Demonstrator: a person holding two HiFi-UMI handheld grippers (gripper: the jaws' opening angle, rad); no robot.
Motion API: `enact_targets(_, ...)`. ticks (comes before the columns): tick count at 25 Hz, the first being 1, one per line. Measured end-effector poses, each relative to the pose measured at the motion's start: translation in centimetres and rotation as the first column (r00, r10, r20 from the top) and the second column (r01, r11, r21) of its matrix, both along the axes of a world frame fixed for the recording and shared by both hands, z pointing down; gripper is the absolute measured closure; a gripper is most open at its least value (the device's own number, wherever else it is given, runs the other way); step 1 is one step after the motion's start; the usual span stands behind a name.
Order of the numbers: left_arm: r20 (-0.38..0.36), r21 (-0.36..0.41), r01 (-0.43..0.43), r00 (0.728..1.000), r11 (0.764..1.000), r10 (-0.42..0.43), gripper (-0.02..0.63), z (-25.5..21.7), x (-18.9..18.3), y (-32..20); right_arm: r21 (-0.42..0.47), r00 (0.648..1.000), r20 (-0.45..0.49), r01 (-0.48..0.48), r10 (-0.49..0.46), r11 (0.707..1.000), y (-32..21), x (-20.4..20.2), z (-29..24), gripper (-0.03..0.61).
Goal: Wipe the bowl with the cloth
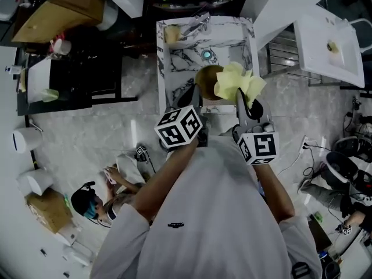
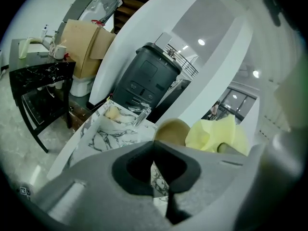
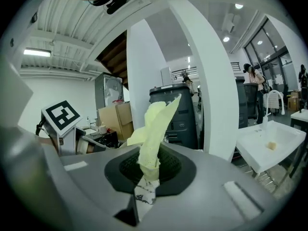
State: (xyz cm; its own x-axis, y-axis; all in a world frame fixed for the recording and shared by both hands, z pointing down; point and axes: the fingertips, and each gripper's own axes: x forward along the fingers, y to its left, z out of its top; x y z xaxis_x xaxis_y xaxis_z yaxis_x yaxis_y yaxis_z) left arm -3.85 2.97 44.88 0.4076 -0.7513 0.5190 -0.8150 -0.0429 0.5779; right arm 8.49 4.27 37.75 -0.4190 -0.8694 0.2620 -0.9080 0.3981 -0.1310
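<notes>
While the right gripper (image 3: 147,174) has its jaws clamped on the yellow cloth (image 3: 156,124), which rises past their tips, the left gripper (image 2: 155,146) pinches the bowl (image 2: 172,131) at its jaw tips.

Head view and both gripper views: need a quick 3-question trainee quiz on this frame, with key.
1. True or false: the right gripper is shut on nothing.
2. In the head view, what does the bowl hang over? A) marble-patterned sink B) cardboard box C) white basin
3. Which gripper holds the bowl by its edge?
Key: 1. False: it pinches the yellow cloth. 2. A. 3. The left gripper, which looks shut on the rim.
</notes>
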Motion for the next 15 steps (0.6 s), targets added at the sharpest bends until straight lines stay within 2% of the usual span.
enact_targets(5, 0.017, -0.02, -0.022, 1.0, 1.0, 0.022, 0.607, 0.9, -0.8, -3.8, 0.016, 1.0, -0.022, 0.004, -0.003, 1.0, -4.1, -1.1, -0.4, 0.548)
enact_targets(10, 0.032, -0.042, -0.027, 0.999, 0.999, 0.028, 0.607, 1.6, 0.0, -6.2, -0.009, 0.993, -0.056, 0.099, -0.1, 0.995, -6.6, -2.7, 0.4, 0.548)
enact_targets(15, 0.06, -0.029, -0.026, 0.998, 0.999, 0.027, 0.607, 1.4, 0.8, -7.7, -0.055, 0.978, -0.099, 0.177, -0.182, 0.983, -8.5, -3.7, 1.9, 0.548)
